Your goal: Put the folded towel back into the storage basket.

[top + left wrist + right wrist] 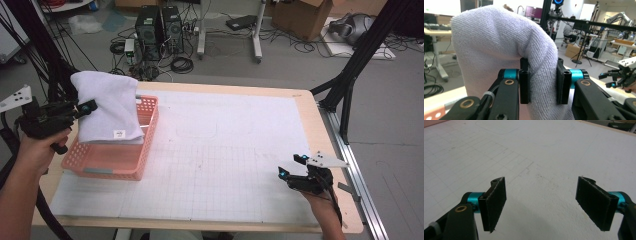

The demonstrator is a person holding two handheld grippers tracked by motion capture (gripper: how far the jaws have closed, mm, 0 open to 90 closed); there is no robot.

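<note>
white terry cloth hangs in the high view as a folded towel (107,107), pinched at its 9 o'clock edge by the left gripper (86,107) and draped over the far end of a pink plastic basket (131,167), which sits on the white gridded mat (225,165) at about 9 o'clock on the table. the towel's small label faces the camera near its lower hem. the right gripper (292,165) rests low over the mat at roughly 4 o'clock, well apart from the basket. in the left gripper view, both pads (524,83) are clenched on a thick fold of the towel (499,40), which bulges up above them. in the right gripper view, the two pads (495,202) stand wide apart, released, with bare mat (541,157) between them.
</note>
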